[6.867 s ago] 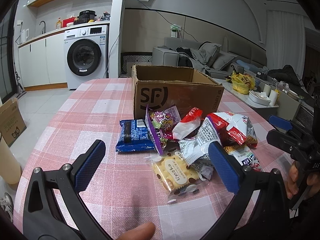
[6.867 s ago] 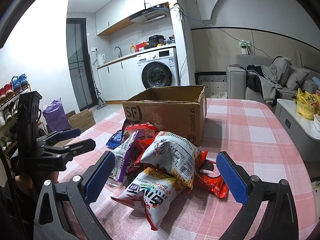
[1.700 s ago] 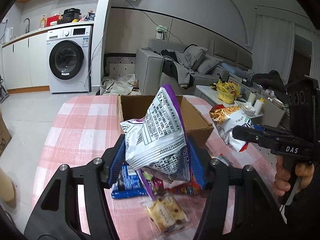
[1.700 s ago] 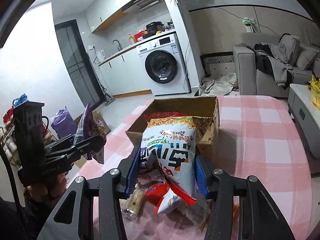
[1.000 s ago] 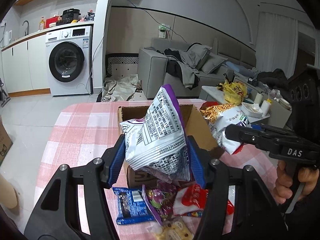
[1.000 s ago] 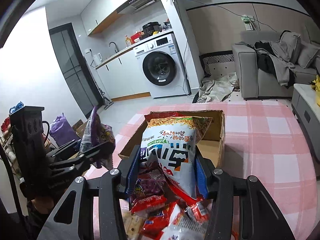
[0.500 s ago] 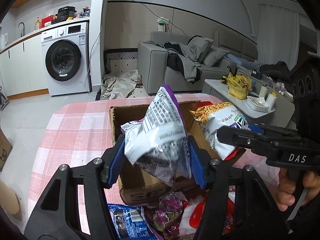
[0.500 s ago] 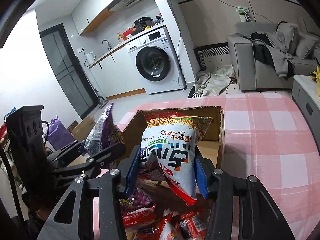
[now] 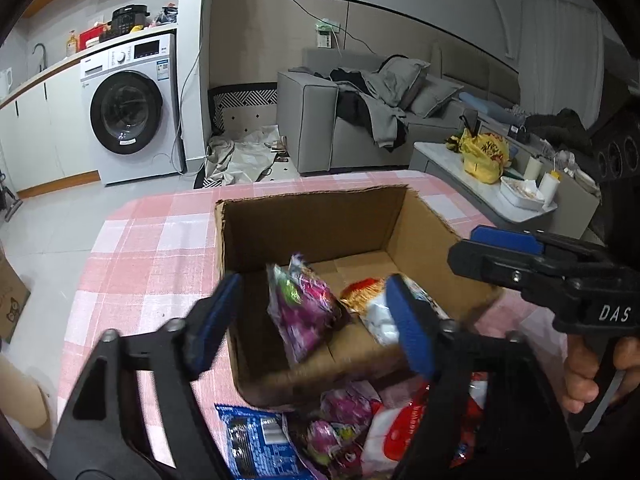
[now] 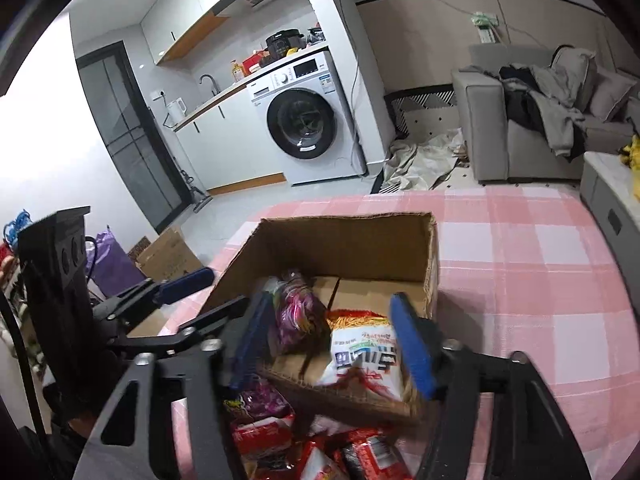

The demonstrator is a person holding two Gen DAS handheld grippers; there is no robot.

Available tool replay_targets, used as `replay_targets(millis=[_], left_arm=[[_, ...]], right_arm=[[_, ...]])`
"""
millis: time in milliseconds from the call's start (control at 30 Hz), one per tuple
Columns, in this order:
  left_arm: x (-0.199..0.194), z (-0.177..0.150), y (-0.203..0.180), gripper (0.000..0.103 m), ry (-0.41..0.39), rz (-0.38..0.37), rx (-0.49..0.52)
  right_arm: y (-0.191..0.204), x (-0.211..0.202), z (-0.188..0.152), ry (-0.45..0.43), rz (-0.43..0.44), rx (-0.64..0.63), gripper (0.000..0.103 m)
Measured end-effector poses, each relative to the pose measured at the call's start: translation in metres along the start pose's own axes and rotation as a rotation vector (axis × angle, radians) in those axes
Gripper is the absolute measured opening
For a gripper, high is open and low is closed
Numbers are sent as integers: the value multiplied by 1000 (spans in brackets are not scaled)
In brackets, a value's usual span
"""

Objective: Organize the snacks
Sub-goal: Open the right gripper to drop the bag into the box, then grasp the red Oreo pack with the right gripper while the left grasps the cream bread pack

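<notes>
Cardboard box now holds two packets: the purple bag lies between and beyond the left gripper fingers, the white noodle bag between the right gripper fingers. Both sets are opening, pads clear. Release step; next, fetching from the snack pile beneath the fingers.

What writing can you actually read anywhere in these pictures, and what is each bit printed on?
"DAS": white letters on the black handle of the right tool, seen from the left wrist.
White-and-orange snack bag in the cardboard box: coloured print, too blurred to read.
Blue packet on the table: label too small to read.
Washing machine: panel and stickers too small to read.
</notes>
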State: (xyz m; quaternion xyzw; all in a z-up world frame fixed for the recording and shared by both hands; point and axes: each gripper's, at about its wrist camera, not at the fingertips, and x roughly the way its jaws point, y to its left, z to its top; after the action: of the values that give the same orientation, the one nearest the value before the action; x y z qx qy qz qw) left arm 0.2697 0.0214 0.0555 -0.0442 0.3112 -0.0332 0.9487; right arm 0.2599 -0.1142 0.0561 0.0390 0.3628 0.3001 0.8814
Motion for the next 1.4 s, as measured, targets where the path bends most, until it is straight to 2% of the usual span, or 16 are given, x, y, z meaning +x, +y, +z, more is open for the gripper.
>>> replay_targets(millis=[67,133,167,200,500,767,900,1133,1300,1400], left_arm=[[-8,-4,-1,82,-9,-1,-3],[-20,-10,-4,90,-9,-10,-12],[-28,-15,-2,94,-10,-17,-21],[-35,-19,-3,102,-12,-17,-26],[-85,-74,-6,102,-14,22,-25],[-104,-117,-7,102,17,38,-30],[-112,-132,-8,102,10,48,-36],[-114,-156,-10,102,44,34,-59],[-111,-163,-9,102,56,42,-59],[-106,-162,-11,102,76,42,-57]], right_arm=[[-1,-8,-2,-4,4,-6,87],[-3,-16,-6,-1,0,-7,100],[-5,-21,-9,4,-6,-5,101],[-6,-25,-12,7,-9,-5,102],[-19,-56,-47,25,-21,30,103],[-14,-77,-79,42,-55,3,103],[-15,-87,-90,53,-84,-17,103],[-33,-104,-104,66,-143,12,103],[-50,-107,-111,71,-167,34,103],[-59,-103,-116,106,-179,43,103]])
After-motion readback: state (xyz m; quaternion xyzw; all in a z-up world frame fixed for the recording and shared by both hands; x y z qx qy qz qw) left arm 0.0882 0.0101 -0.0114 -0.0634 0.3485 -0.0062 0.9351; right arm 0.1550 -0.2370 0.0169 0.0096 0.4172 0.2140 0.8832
